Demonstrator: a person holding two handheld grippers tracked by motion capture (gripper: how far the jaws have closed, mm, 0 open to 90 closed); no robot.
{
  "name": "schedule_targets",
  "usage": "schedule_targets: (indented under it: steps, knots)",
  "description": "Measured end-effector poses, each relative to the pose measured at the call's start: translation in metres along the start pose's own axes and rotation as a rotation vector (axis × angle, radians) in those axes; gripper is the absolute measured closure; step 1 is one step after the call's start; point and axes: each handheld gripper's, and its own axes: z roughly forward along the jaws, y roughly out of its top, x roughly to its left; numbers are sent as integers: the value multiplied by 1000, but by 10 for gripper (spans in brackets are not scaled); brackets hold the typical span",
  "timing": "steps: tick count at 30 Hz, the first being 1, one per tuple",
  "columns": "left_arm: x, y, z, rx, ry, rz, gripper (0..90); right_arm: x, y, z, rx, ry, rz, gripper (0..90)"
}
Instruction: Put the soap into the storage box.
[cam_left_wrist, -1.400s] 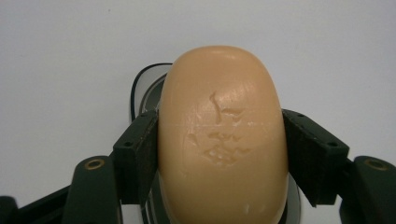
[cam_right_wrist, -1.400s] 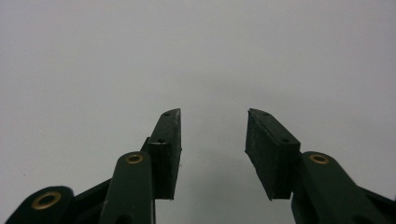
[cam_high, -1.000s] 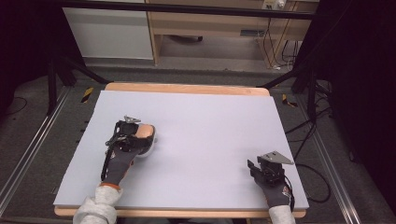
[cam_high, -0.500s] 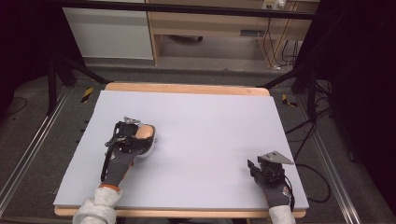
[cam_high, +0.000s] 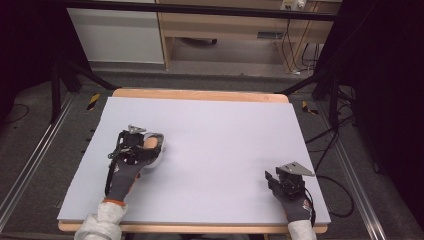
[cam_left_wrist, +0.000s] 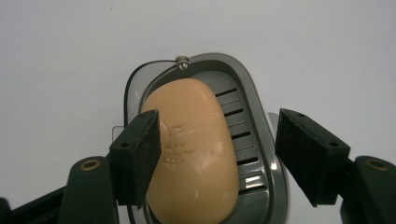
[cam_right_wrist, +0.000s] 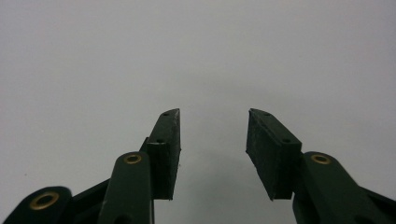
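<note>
A: Since a second ago: left gripper (cam_left_wrist: 215, 158) jaws just been opening, soap (cam_left_wrist: 194, 149) between them. Hands otherwise barely shifted.

B: Contact status?

A: Left pad (cam_left_wrist: 140, 154) touching or just beside soap; cannot tell which. Other pad clear of it, standing off outside dish rim. No clamp.

B: Soap position?

A: Lying in grey slotted soap dish (cam_left_wrist: 247, 116), leaning toward one side. Dish flat on table (cam_high: 220, 135), left half, under left gripper (cam_high: 137, 147).

B: Right gripper (cam_right_wrist: 212, 149)?

A: Well apart from dish, near table's right front corner (cam_high: 285, 182). Jaws moderately parted, nothing between.
</note>
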Motion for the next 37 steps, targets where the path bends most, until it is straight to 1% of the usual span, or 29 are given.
schedule_targets:
  steps: [3, 4, 5, 7, 9, 11, 14, 16, 17, 19, 21, 24, 25, 26, 29, 30, 31, 33, 34, 35, 36, 37]
  knots:
    - [1, -1, -5, -20, -12, 3, 303, 0, 0, 0, -1, -1, -1, 547]
    - [1, -1, -10, -38, -17, 0, 301, 0, 0, 1, -2, -1, -1, 543]
    - [1, -1, -10, -38, -17, 0, 300, 0, 0, 1, -2, -1, -1, 543]
    - [1, -1, -16, -61, -23, -1, 300, 0, 0, 1, -4, -4, -6, 538]
    - [1, 0, -21, -86, -25, -3, 299, 0, 0, 1, -6, -2, 1, 512]
    - [1, -1, -27, -106, -29, -6, 296, 0, 0, 1, -9, -2, 1, 505]
    - [3, -4, -36, -138, -13, -5, 277, -1, -1, 1, -17, -6, 3, 454]
    - [6, -7, -40, -151, -8, -8, 268, -1, 0, 2, -22, -16, 10, 423]
    - [9, -10, -45, -158, -15, -15, 261, -1, -1, 2, -23, -25, 13, 394]
    - [11, -12, -47, -160, -10, -17, 252, -1, -1, 2, -19, -29, 16, 379]
    - [15, -15, -52, -158, 3, -8, 239, -1, -1, 3, -14, -49, 14, 352]
    - [22, -22, -58, -162, 10, -10, 218, -1, -1, 4, -8, -66, 9, 327]
    - [26, -28, -61, -162, 16, -6, 205, -1, -2, 5, -8, -66, 11, 320]
    - [26, -28, -61, -162, 16, -6, 199, -1, -2, 5, -8, -66, 11, 320]
    - [35, -39, -66, -161, 19, -6, 191, -2, -2, 5, -12, -57, 22, 312]
    - [41, -46, -69, -155, 26, -5, 181, -3, -3, 5, -8, -59, 26, 307]
    - [41, -46, -69, -155, 26, -5, 175, -3, -3, 5, -8, -59, 26, 307]
    - [46, -55, -71, -148, 30, -6, 167, -5, -4, 6, -3, -63, 37, 298]
    - [51, -62, -72, -138, 37, -7, 161, -6, -5, 6, -1, -63, 41, 298]
    - [51, -62, -72, -138, 37, -7, 157, -6, -5, 6, -1, -63, 41, 298]
    - [54, -69, -72, -136, 39, -16, 156, -7, -5, 6, 3, -60, 45, 289]
    - [54, -69, -72, -136, 39, -16, 155, -7, -5, 6, 4, -63, 45, 288]
